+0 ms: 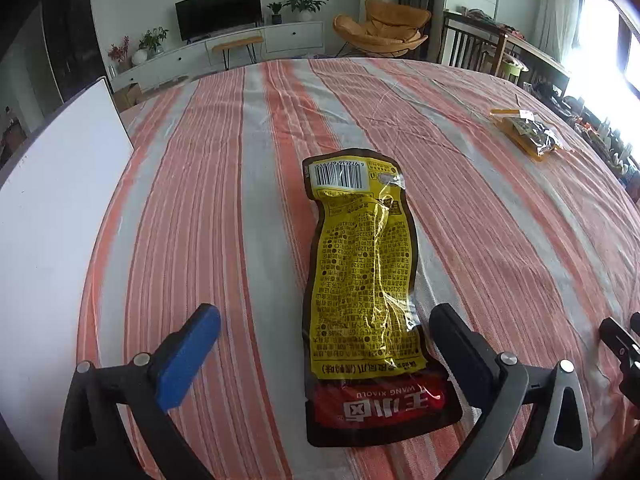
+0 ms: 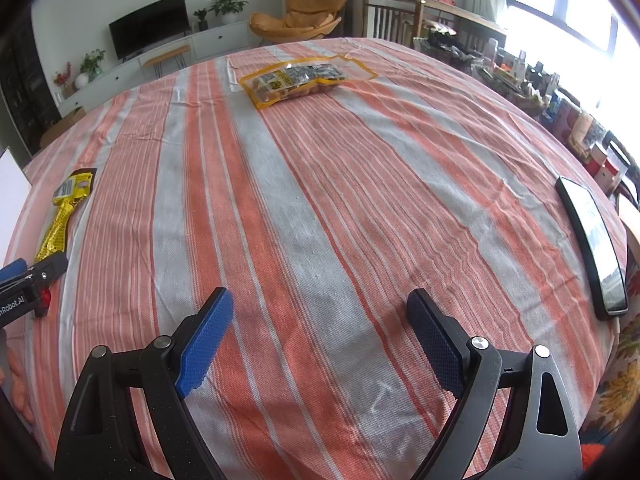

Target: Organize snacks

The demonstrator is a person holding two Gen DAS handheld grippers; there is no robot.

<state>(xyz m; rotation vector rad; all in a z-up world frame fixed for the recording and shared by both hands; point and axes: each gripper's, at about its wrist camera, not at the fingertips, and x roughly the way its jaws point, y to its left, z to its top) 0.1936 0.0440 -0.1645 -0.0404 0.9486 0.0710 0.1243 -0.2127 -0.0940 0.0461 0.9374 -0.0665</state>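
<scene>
The left hand-held gripper (image 1: 324, 344) stands wide open around the flat yellow-and-brown foil snack pouch (image 1: 360, 280), lower centre. The right hand-held gripper (image 2: 320, 340) gapes empty. Closing may only pinch the orange-striped tablecloth (image 1: 200, 200), since the pouch lies so flat.

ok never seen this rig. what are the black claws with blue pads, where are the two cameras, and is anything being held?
No robot: a person holds a two-finger clamp in each hand, with a fisheye camera on each looking along its fingers. The left view shows the left gripper open, a yellow snack packet lying flat on the striped tablecloth between its fingers, not gripped. The right view shows the right gripper open over bare cloth. Further off lie a clear bag of snacks and a phone at the right edge. Nothing is held.
</scene>
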